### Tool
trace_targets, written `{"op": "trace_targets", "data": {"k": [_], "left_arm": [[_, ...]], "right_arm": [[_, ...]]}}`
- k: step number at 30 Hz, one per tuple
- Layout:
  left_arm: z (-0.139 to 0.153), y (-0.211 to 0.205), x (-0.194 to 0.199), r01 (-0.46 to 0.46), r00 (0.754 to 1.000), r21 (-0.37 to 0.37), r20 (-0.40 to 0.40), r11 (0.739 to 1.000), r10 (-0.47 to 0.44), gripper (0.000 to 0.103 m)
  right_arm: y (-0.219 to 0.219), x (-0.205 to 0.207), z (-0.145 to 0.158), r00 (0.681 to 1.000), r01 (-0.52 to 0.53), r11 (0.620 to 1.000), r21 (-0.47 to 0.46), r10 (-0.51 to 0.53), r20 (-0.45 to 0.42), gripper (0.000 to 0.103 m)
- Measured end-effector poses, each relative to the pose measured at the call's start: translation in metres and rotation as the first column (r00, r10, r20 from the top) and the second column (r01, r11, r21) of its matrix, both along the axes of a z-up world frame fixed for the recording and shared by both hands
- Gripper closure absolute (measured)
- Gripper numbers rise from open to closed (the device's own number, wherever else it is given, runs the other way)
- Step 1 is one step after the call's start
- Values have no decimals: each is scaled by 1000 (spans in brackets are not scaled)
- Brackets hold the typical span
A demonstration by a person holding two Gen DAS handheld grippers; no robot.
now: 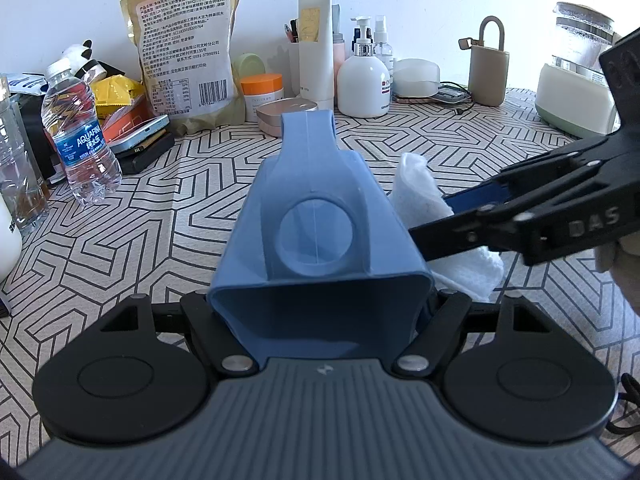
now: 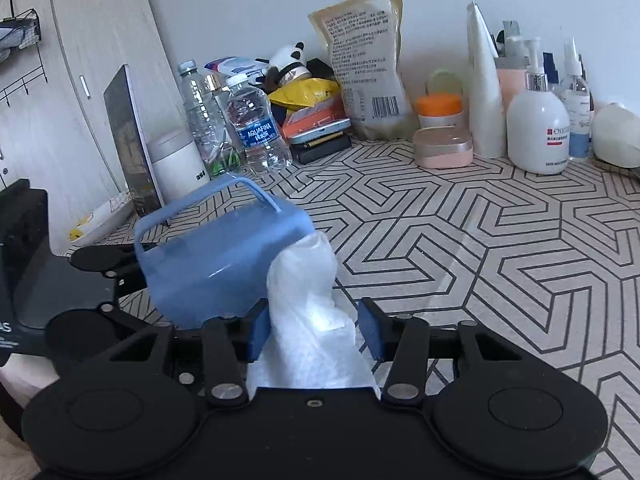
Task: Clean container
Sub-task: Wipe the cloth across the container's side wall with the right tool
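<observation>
L hand-held gripper (image 1: 320, 320) clamps the blue container (image 1: 316, 220) by its open rim, held on its side above the patterned table (image 1: 460, 140), handle pointing away twd the back clutter. R hand-held gripper (image 2: 316, 332) is clenched on a white cloth (image 2: 308, 300); cloth presses vs the container's outer wall on its right side. Water bottle (image 1: 80, 136) and snack bag (image 1: 184, 44) stand well apart at the back.

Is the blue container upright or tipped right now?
Tipped on its side: the blue container lies sideways, mouth toward the left gripper, handle on top.
</observation>
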State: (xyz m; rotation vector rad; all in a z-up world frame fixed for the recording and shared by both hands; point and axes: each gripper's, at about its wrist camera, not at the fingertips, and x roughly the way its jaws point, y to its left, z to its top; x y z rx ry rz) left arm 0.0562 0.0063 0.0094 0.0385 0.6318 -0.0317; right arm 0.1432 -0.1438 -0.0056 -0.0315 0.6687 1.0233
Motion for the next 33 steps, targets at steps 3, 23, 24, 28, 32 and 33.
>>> {"op": "trace_targets", "data": {"k": [3,23,24,28,32,33], "left_arm": [[0,0,0,0,1000,-3,0,1000,0,27],[-1,2,6,3,1000,11,-5,1000,-3,27],[-1,1,6,4,1000,14,-5,1000,-4,27],[-1,1,6,0,1000,13,-6,1000,0,27],[-1,-1,6,7,1000,28,-3,1000,-7,26],[0,-3,6,9,1000,35,-3,999,-9,26]], "right_arm": [[0,-1,1,999,-40,999,29,40,-19,91],[-4,-10,19,983,-141,940,310,169,-67,91],[0,-12,20,981,-158,938,310,185,-62,91],[11,-18,22,975,-195,934,301,217,-42,91],[10,-12,21,986,-149,947,285,166,-35,92],[10,-10,22,990,-128,953,274,141,-27,92]]}}
